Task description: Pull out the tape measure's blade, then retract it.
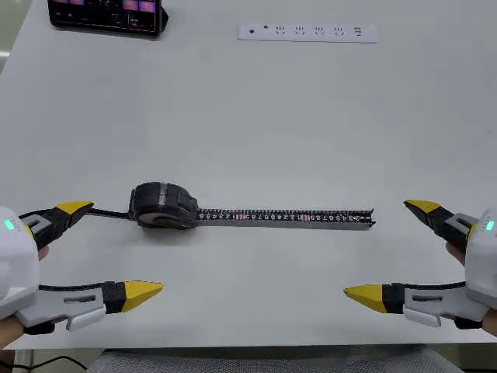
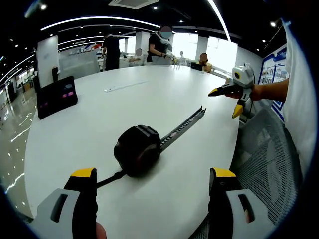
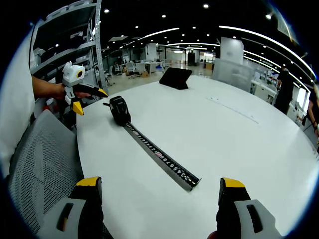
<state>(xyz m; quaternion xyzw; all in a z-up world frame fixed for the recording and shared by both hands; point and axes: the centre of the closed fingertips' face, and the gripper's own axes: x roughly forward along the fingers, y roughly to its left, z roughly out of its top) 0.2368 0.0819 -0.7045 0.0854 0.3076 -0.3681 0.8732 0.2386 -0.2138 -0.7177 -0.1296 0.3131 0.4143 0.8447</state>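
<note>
A black tape measure (image 1: 162, 205) lies on the white table (image 1: 256, 116), its dark blade (image 1: 287, 216) drawn out to the right and lying flat, ending in a hook (image 1: 372, 217). A short wrist strap trails from its left side. My left gripper (image 1: 120, 250) stands open at the left, its far fingertip just left of the case, touching nothing. My right gripper (image 1: 396, 250) is open at the right, a little beyond the blade's end. The left gripper view has the case (image 2: 138, 149) ahead between the jaws. The blade's end (image 3: 192, 181) lies between the jaws in the right gripper view.
A white power strip (image 1: 307, 32) lies at the far side of the table. A dark tablet-like device (image 1: 107, 14) stands at the far left. The table's near edge runs just below both grippers, with a grey mesh chair (image 1: 264, 360) under it. People stand far off in the room.
</note>
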